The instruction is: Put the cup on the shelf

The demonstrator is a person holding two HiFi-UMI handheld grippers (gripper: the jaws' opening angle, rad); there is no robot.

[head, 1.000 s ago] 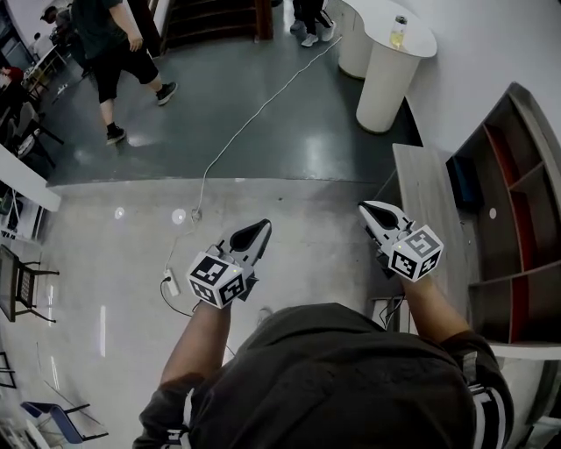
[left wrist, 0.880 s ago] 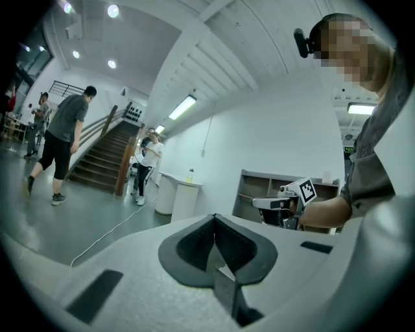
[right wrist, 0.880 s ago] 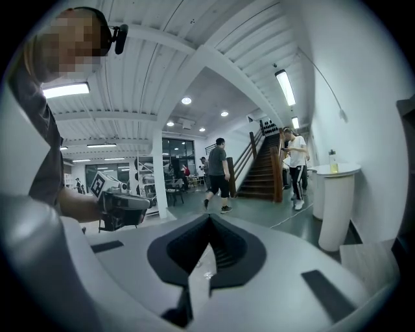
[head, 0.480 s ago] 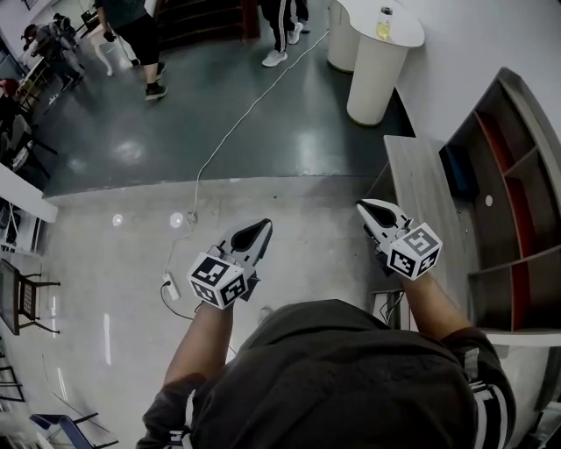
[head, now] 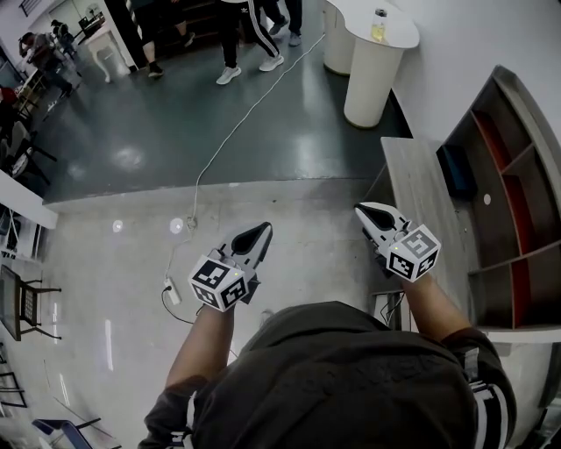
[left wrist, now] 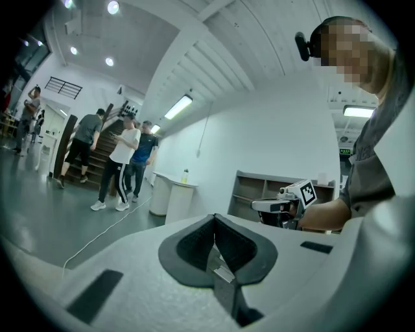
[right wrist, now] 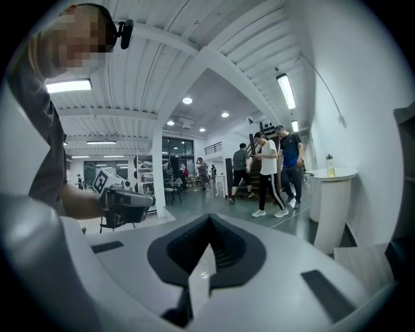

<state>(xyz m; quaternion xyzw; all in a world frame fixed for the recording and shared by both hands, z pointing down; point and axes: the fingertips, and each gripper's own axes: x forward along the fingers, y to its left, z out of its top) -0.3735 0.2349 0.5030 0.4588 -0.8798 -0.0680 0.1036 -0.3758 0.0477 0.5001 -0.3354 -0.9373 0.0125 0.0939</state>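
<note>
Shelf is the biggest thing here: open compartments, on my right, w/ a long wooden bench running along its front. Past the shelf's far end stands a white counter. A group of people is further out from the shelf, across the dark floor.

My 2 tongs hang on the bench's side away from the shelf. The right gripper is near the bench edge and the left gripper is further out over bare floor. Both are closed on nothing, jaws pressed tip to tip. Smallest thing: a bottle on the counter top.

Cup – can't find it in any of the 3 views, not on shelf or bench, so I can't say where it is. My guess is step 1, locating it, w/ the pick-up not begun. Next move calls for spotting the cup, then opening 1 gripper before reaching.

Only the head view shows the shelf's compartments from above & a cable on the floor. The left gripper view looks across at the right gripper w/ the shelf front behind it. The right gripper view shows almost none of the shelf – instead the left gripper & a lit room beyond.
</note>
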